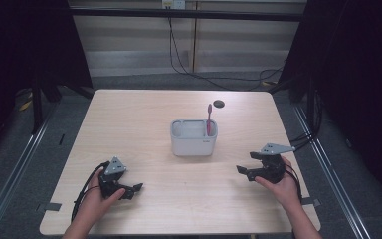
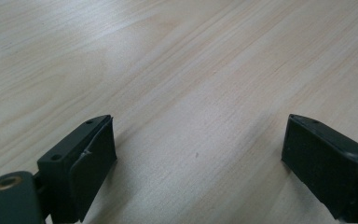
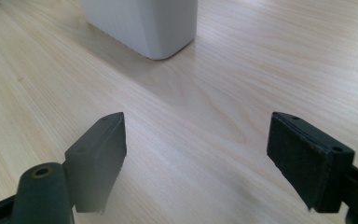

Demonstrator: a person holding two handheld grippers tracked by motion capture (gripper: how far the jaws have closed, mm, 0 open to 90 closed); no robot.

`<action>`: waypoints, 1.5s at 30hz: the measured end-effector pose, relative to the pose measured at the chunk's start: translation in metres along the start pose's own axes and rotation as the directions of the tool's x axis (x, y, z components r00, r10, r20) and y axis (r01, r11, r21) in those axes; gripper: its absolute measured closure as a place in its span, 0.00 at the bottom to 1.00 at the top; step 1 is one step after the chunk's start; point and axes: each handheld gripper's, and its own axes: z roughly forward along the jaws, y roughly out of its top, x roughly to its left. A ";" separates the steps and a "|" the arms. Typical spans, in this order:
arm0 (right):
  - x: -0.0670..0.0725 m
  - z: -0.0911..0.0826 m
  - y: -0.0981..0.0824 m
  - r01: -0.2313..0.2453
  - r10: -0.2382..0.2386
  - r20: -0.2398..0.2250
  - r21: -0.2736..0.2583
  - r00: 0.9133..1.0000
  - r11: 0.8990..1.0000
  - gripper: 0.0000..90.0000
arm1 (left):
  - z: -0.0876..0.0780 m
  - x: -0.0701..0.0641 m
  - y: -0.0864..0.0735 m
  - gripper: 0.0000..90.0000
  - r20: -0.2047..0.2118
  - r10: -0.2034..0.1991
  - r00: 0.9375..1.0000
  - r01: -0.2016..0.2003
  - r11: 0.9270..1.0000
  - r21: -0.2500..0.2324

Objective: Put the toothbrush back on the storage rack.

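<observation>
A white rectangular holder [image 1: 194, 138] stands at the middle of the wooden table [image 1: 129, 114]. A pink toothbrush [image 1: 209, 119] stands upright in its right-hand compartment. My left gripper [image 1: 132, 190] rests low at the front left, held by a hand, jaws wide apart over bare wood [image 2: 196, 144]. My right gripper [image 1: 245, 171] sits at the front right, open too, with nothing between its jaws. The holder's lower corner [image 3: 144, 28] shows ahead of the right gripper [image 3: 196, 154], some way off.
A small dark round spot [image 1: 219, 103] lies on the table behind the holder. Cables trail from both grippers and across the floor at the back. Metal rails run along both sides of the table, with dark curtains beyond.
</observation>
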 end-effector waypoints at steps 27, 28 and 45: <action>-0.013 -0.001 -0.024 0.006 -0.008 0.025 0.073 1.000 0.997 0.22 | 0.000 0.000 0.000 0.10 -0.002 0.003 1.000 -0.003 1.000 0.001; -0.013 0.000 -0.024 0.012 -0.013 0.020 0.076 1.000 0.997 0.22 | 0.000 0.000 0.000 0.10 -0.002 0.003 1.000 -0.003 1.000 0.001; -0.015 0.004 -0.032 0.026 -0.029 0.027 0.126 0.999 0.992 0.20 | 0.000 0.000 0.000 0.10 -0.003 0.004 1.000 -0.004 1.000 0.001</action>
